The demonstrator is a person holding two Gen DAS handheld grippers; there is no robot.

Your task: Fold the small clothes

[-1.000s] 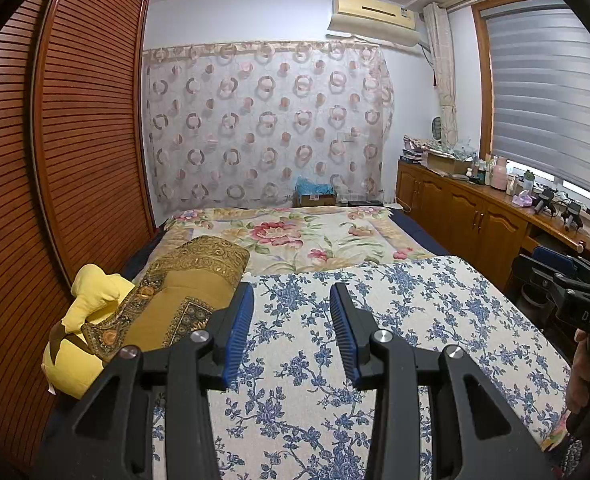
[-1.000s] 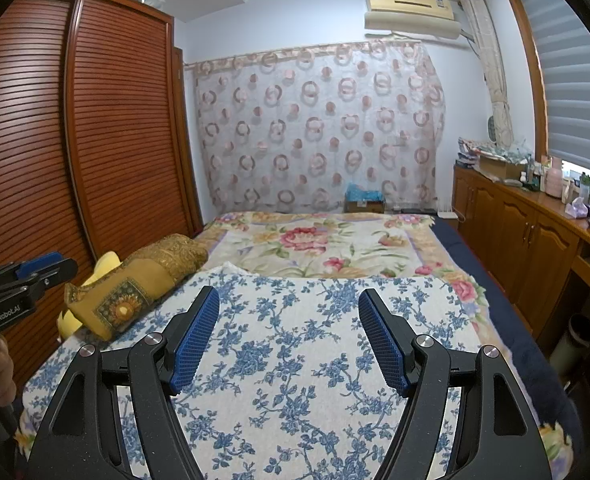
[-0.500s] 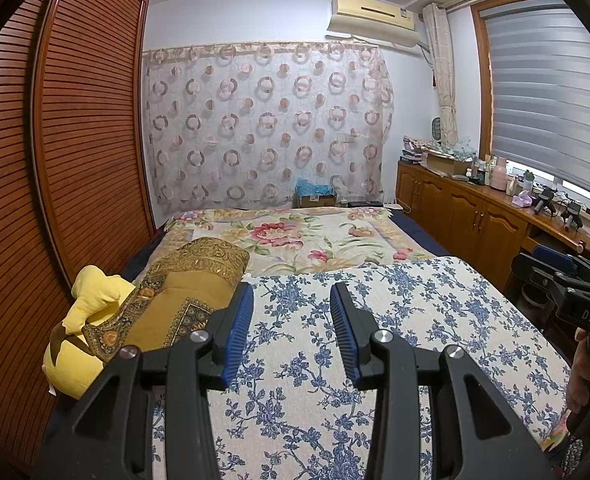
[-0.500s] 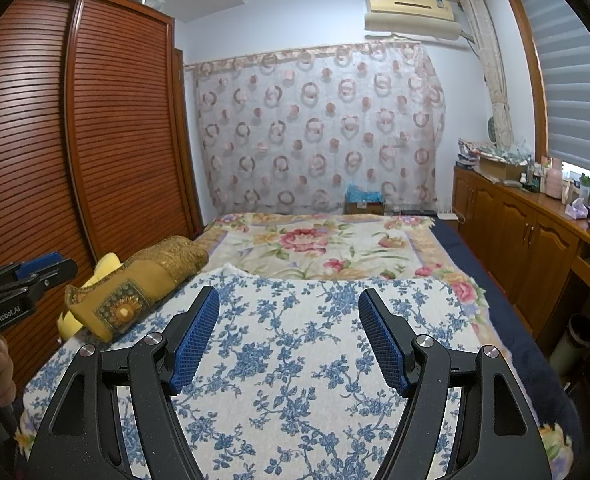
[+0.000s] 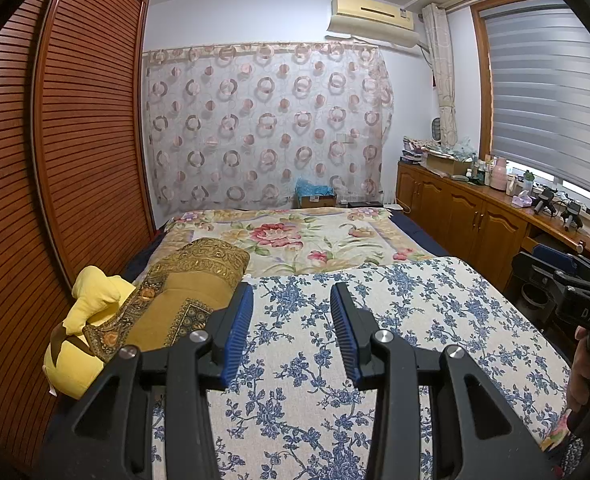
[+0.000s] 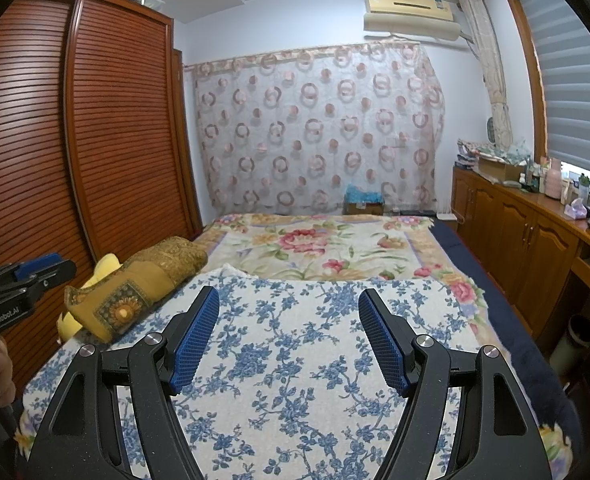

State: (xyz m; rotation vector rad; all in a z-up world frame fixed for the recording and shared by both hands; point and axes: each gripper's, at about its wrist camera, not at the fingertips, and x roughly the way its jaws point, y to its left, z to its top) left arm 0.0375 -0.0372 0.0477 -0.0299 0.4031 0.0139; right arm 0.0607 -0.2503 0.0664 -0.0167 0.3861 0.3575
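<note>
Bedroom with a bed whose blue-flowered sheet (image 6: 295, 360) is lying flat beneath two tongs. Left tongs (image 5: 291, 332) are hovering with jaws parted narrowly, holding nothing; right tongs (image 6: 289, 336) are hovering with jaws spread wide, likewise empty. No small garment is showing in either view, so where the clothes lie cannot be told, and the scene is fitting equally a stage awaiting clothes or one with them folded and gone. Outward are lying one gold cushion (image 5: 191, 292), one yellow soft toy (image 5: 83, 328), one floral blanket (image 6: 327, 248).
</note>
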